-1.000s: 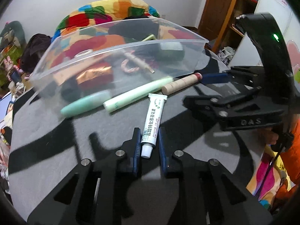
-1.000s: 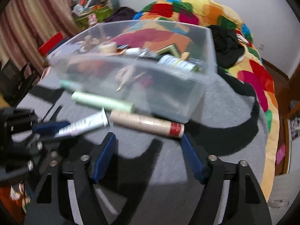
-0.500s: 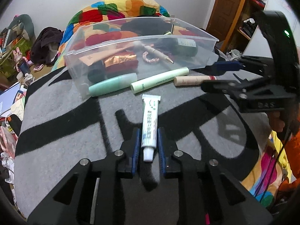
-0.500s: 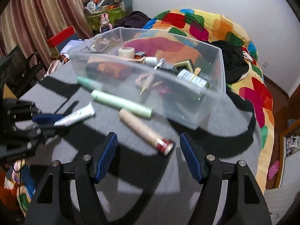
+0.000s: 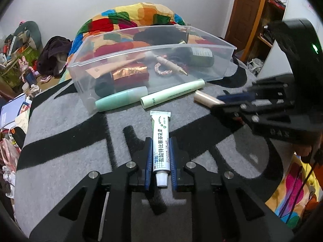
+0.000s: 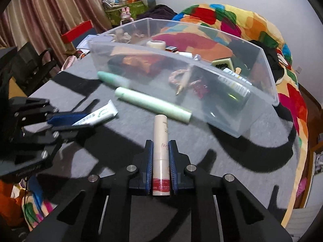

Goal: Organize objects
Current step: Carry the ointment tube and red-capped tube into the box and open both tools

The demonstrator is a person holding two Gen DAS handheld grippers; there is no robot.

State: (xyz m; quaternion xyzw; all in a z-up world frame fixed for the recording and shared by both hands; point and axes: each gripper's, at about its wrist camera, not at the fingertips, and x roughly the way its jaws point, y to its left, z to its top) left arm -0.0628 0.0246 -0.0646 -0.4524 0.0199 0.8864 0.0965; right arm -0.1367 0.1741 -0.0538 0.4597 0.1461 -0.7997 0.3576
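Note:
My left gripper [image 5: 160, 143] holds a white ointment tube [image 5: 160, 133] by its cap end, jaws closing on it, above the grey striped blanket [image 5: 60, 141]. My right gripper [image 6: 160, 143] has a beige tube with a red band [image 6: 160, 129] between its pads, jaws closing tight on it. Each gripper shows in the other's view: the right gripper [image 5: 232, 100] and the left gripper [image 6: 66, 119]. A clear plastic bin [image 5: 230, 60] holding several small items stands just beyond both. A long pale green tube [image 5: 173, 92] and a mint tube [image 5: 121, 98] lie against its front wall.
A colourful patchwork quilt [image 5: 137, 14] is heaped behind the bin. Cluttered boxes and toys [image 6: 125, 2] sit by the curtain. A wooden door and shelves [image 5: 260, 20] stand on the far right. Past the bin's right end the blanket drops off at its edge [image 6: 290, 161].
My right gripper has gone from wide open to shut on the beige tube, which now points straight along its fingers. My left gripper kept its tube and drew back from the bin.

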